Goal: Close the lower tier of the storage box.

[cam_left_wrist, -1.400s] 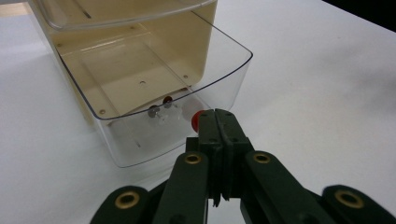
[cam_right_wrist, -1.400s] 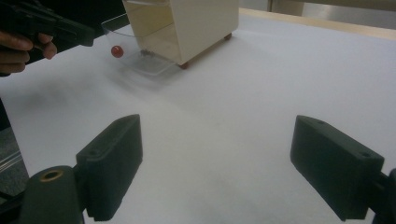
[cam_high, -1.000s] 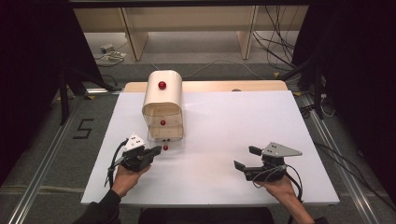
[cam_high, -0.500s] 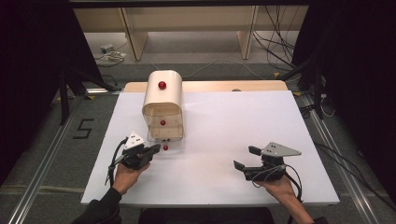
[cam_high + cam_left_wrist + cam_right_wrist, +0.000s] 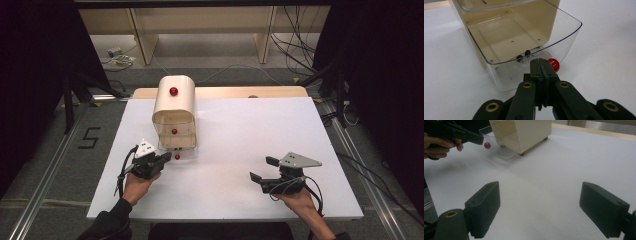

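Observation:
A cream cabinet (image 5: 174, 102) with clear drawers stands at the table's back left. Its bottom drawer (image 5: 564, 37) is pulled out and looks empty, with a red knob (image 5: 554, 65) on its front. My left gripper (image 5: 540, 61) is shut with nothing between its jaws; its tips sit right at the drawer front, just left of the knob. In the high view the left gripper (image 5: 167, 157) points at that knob (image 5: 177, 156). My right gripper (image 5: 262, 168) rests over the table at the right, jaws wide open and empty (image 5: 540, 192).
The white table top (image 5: 250, 130) spreads between the two hands. A red knob (image 5: 173, 91) sits on the cabinet's rounded top and another (image 5: 174, 131) on the middle drawer. Cables and wooden shelf legs lie on the floor beyond the table.

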